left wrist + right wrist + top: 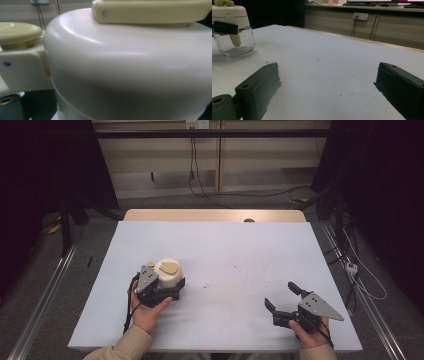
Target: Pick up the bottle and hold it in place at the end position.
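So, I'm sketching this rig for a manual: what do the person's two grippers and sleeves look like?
Both grippers, left and right, are black, two-jawed, each topped by a grey three-cornered plate. The jaws are blocky, with small holes. A black cable trails from each. The sleeves are beige.

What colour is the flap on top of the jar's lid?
Pale yellow-green flap on a cream lid; the high view shows it best.

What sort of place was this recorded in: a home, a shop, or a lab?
Most likely a lab or office workroom set up for recording. The table has only a plain white top, cables trail over the floor from a wall socket, and a bench behind carries monitors. The left gripper grips a glass jar.
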A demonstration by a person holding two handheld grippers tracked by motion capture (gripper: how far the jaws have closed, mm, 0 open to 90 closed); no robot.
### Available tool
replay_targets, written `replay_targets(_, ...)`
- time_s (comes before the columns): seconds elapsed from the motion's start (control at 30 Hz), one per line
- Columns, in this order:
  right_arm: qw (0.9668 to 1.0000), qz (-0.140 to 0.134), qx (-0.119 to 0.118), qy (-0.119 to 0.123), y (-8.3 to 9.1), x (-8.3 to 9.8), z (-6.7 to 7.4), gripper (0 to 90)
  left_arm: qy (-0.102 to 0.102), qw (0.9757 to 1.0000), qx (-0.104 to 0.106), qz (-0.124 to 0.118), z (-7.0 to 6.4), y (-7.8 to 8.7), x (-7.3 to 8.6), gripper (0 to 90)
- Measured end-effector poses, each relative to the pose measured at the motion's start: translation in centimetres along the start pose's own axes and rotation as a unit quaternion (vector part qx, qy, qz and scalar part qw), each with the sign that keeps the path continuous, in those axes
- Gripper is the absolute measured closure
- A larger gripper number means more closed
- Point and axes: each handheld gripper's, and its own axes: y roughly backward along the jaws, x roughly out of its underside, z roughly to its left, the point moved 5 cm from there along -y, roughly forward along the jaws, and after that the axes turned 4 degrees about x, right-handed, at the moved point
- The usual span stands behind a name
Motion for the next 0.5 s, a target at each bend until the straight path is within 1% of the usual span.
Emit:
replay_targets(0.1, 1.0000, -0.001, 0.000, 0.000, 0.0, 0.0, 0.0, 4.4, 0.008, 0.9999, 0.008, -0.003, -0.2, -0.4, -0.3, 5.1)
replay_targets(0.17, 1.0000, -0.002, -0.001, 0.000, 0.0, 0.0, 0.0, 4.4, 0.004, 0.9999, 0.009, -0.005, -0.3, -0.7, -0.5, 5.1)
replay_targets(0.3, 1.0000, 0.000, -0.002, -0.001, 0.0, 0.0, 0.0, 4.4, 0.009, 0.9998, 0.013, -0.011, -0.5, -1.1, -1.0, 5.1)
replay_targets(0.37, 1.0000, 0.001, -0.003, 0.000, -0.1, 0.0, 0.0, 4.4, 0.009, 0.9997, 0.016, -0.016, -0.6, -1.2, -1.2, 5.1)
replay_targets(0.4, 1.0000, 0.002, -0.003, 0.000, 0.0, 0.0, 0.1, 4.4, 0.007, 0.9998, 0.014, -0.014, -0.7, -1.3, -1.2, 5.1)
replay_targets(0.5, 1.0000, 0.000, -0.002, -0.002, -0.1, 0.0, 0.1, 4.4, 0.013, 0.9997, 0.017, -0.015, -0.8, -1.7, -1.4, 5.1)
